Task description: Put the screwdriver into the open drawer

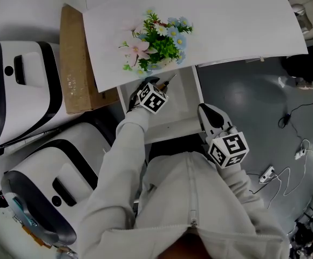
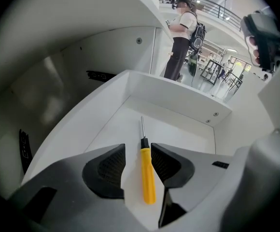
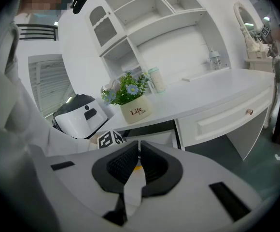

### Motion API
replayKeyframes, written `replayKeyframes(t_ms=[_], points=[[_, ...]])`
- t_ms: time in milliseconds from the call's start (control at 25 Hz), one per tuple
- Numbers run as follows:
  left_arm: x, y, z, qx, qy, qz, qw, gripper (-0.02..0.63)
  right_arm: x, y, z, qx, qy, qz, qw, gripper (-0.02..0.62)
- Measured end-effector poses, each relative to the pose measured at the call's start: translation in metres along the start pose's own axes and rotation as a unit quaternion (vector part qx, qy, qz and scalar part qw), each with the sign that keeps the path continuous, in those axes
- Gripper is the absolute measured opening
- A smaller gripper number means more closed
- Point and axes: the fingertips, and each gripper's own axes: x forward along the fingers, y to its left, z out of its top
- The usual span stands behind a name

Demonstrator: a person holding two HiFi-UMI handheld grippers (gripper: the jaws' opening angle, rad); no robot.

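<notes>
The yellow-handled screwdriver (image 2: 147, 175) lies flat on the floor of the open white drawer (image 2: 174, 93), its metal shaft pointing toward the drawer's back wall. My left gripper (image 2: 137, 149) hangs over it, open, one pad on each side of the handle and neither pressing on it. In the head view the left gripper (image 1: 157, 85) reaches down into the drawer (image 1: 179, 112), and the screwdriver's tip (image 1: 170, 81) shows just past it. My right gripper (image 1: 210, 116) waits at the drawer's front right corner. Its jaws (image 3: 138, 149) stand together with nothing held.
A flower pot (image 1: 156, 42) stands on the white desk top (image 1: 226, 20) above the drawer. A cardboard box (image 1: 75, 63) and two white-and-black machines (image 1: 21, 85) sit at the left. Cables (image 1: 286, 171) lie on the grey floor at the right. A person (image 2: 181, 37) stands far off.
</notes>
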Motion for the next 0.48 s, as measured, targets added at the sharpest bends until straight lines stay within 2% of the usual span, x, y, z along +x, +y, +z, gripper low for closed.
replayKeyframes(t_ms=[200,480], points=[[-0.018,0.001,0.008,-0.022,-0.024,0.002,0.9995,0.178,0.001,0.003,0.004,-0.004,-0.007,0.009,1.000,0.038],[-0.044,-0.015,0.012,-0.026,-0.044,-0.014,0.9986,0.178,0.000,0.006,0.012,-0.013,-0.018,0.016,1.000,0.038]])
